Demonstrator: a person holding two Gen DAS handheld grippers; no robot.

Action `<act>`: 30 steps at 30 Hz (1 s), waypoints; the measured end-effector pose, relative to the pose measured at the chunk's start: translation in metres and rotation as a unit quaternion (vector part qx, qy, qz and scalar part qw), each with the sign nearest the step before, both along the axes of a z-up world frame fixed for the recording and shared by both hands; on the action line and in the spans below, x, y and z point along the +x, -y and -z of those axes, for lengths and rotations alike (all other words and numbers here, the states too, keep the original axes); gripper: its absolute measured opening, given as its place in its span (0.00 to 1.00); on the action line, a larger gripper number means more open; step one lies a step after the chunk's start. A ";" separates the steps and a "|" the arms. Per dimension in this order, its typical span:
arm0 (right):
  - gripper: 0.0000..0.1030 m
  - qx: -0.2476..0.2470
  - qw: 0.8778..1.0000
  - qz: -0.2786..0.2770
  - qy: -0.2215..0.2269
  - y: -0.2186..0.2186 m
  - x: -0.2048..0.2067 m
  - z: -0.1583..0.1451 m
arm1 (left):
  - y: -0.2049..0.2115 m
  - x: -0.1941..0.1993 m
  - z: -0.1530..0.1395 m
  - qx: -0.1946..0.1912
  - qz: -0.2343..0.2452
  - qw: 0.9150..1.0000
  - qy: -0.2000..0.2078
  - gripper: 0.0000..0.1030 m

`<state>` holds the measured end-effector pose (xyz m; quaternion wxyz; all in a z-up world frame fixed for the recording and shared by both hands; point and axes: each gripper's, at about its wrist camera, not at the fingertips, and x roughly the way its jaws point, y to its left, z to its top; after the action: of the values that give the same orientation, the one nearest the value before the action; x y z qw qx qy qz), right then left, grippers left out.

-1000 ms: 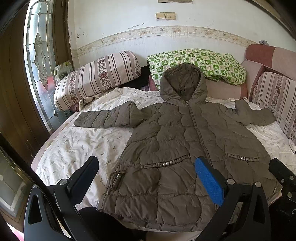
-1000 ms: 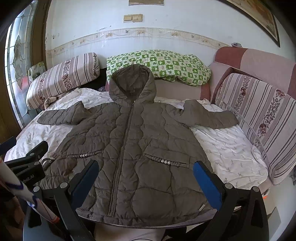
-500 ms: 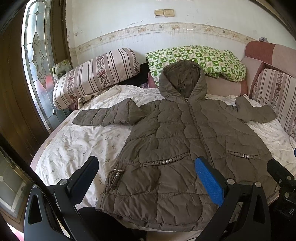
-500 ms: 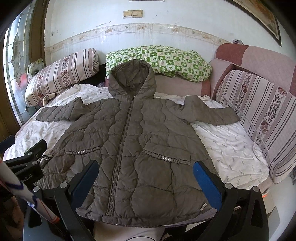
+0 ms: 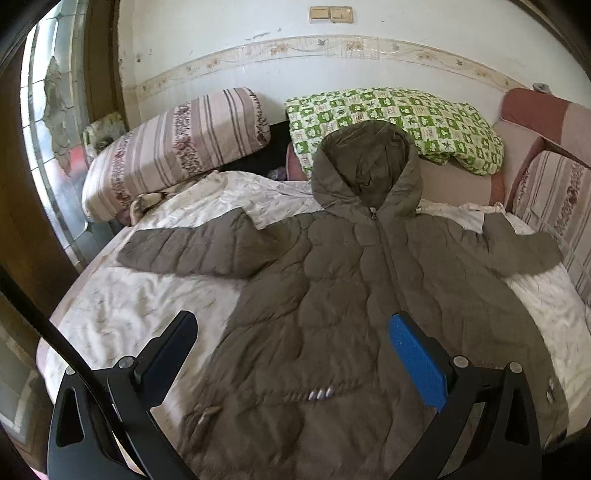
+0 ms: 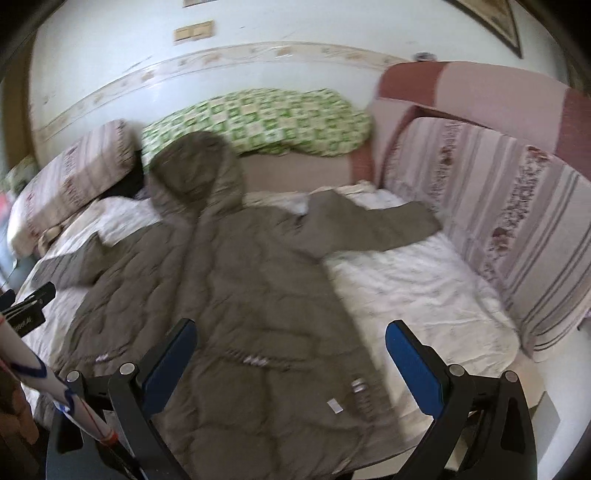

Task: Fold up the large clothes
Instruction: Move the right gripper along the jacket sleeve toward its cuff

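Left gripper (image 5: 291,347) hung over the near hem of the coat (image 5: 351,295), fingers spread wide with nothing between them; the blue pad (image 5: 417,365) of one finger showed over the coat's lower front, the other finger over the sheet just beside the coat's edge. Right gripper (image 6: 288,350) likewise stood apart and empty, one finger over the coat's lower front, the other over bare sheet to the side of it. Coat (image 6: 229,295) lay flat and face up on the bed (image 5: 147,314), zipper closed, hem toward the cameras, hood (image 5: 365,166) away from them. Beaded pocket trim (image 5: 319,395) sat on the coat's lower front; right view blurred. One sleeve (image 5: 192,251) stretched out sideways from the coat across the white sheet, the other sleeve (image 6: 373,225) reached toward the striped cushion (image 6: 491,229) along the bed's side. Beyond the hood a green checked quilt (image 5: 399,118) was bunched against the wall, the hood's top lying over its near edge. A striped bolster (image 5: 173,147) lay beside the quilt, beyond the outstretched sleeve. Behind all, a white wall with a patterned border strip (image 5: 332,48) and a switch plate (image 5: 331,14) above the quilt.
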<state>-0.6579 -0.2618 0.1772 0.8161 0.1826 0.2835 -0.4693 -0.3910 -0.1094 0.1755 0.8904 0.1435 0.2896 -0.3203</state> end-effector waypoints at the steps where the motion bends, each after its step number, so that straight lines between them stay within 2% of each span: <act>1: 1.00 0.000 1.000 0.005 0.000 0.005 -0.003 -0.001 | 0.009 0.003 0.001 0.002 -0.002 1.000 0.002 1.00; 4: 1.00 0.012 1.000 0.014 0.002 0.020 -0.009 -0.002 | 0.043 0.017 0.007 0.006 -0.002 1.000 0.002 1.00; 8: 1.00 0.036 0.999 0.008 0.001 0.039 -0.007 0.000 | 0.078 0.030 0.039 0.027 0.019 0.999 -0.015 1.00; 11: 1.00 0.047 0.999 -0.004 -0.001 0.057 0.001 0.000 | 0.090 0.036 0.058 0.042 0.024 0.999 0.003 1.00; 13: 1.00 0.063 0.998 -0.019 0.011 0.072 0.009 -0.004 | 0.096 0.043 0.060 0.049 0.022 0.998 0.014 1.00; 17: 1.00 0.087 0.995 -0.031 0.032 0.110 0.021 -0.014 | 0.108 0.068 0.054 0.027 -0.006 0.999 0.019 1.00; 20: 1.00 0.113 0.993 -0.016 0.042 0.147 0.024 -0.016 | 0.115 0.084 0.062 0.030 -0.021 0.999 0.009 1.00; 23: 1.00 0.140 0.988 0.010 0.060 0.179 0.017 -0.015 | 0.119 0.096 0.074 0.055 -0.023 0.998 -0.005 1.00; 30: 1.00 0.137 0.987 0.047 0.068 0.221 0.006 -0.018 | 0.118 0.094 0.075 0.059 -0.018 0.998 0.000 1.00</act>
<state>-0.6519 -0.4826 0.1950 0.7780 0.3372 0.2798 -0.4502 -0.2966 -0.2269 0.1005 0.8859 0.1903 0.3108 -0.2870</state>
